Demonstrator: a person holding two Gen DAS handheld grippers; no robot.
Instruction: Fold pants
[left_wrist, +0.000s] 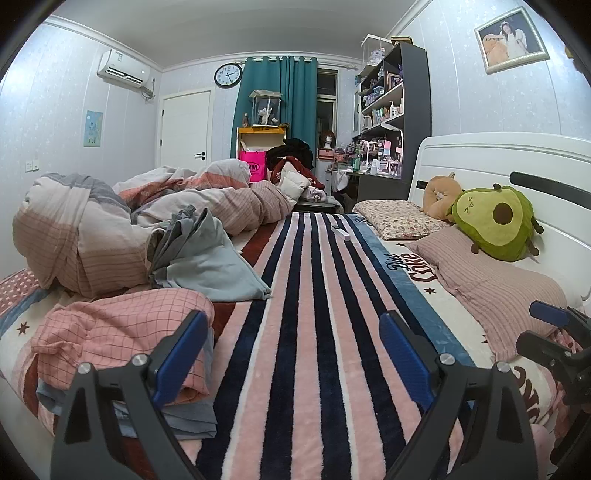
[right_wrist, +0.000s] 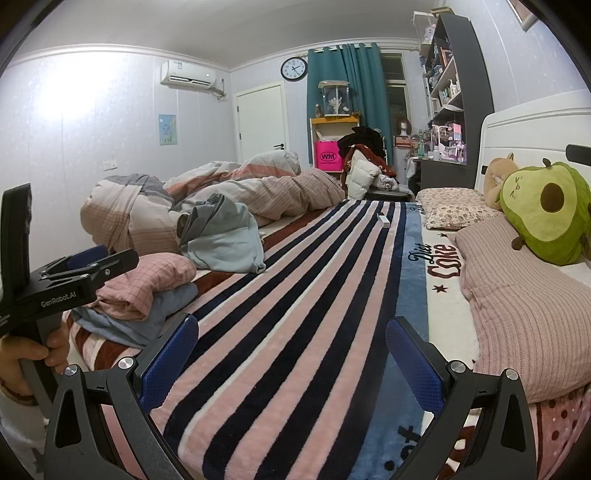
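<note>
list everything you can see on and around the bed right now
striped plush blanket: 1, pink, navy, white; across bed
crumpled blue-grey pants: 1, left of stripes
folded pink checked garment: 1, on folded blue clothes, near left
rumpled duvet: 1, pink and grey, far left
avocado plush toy: 1, green, by headboard
ribbed pink pillow: 1, right side
floral pillow: 1, beyond it
small white box: 1, on stripes
wall clock: 1, black-rimmed
left gripper: open, empty
right gripper: open, empty
hand: 1, on left gripper's handle
</note>
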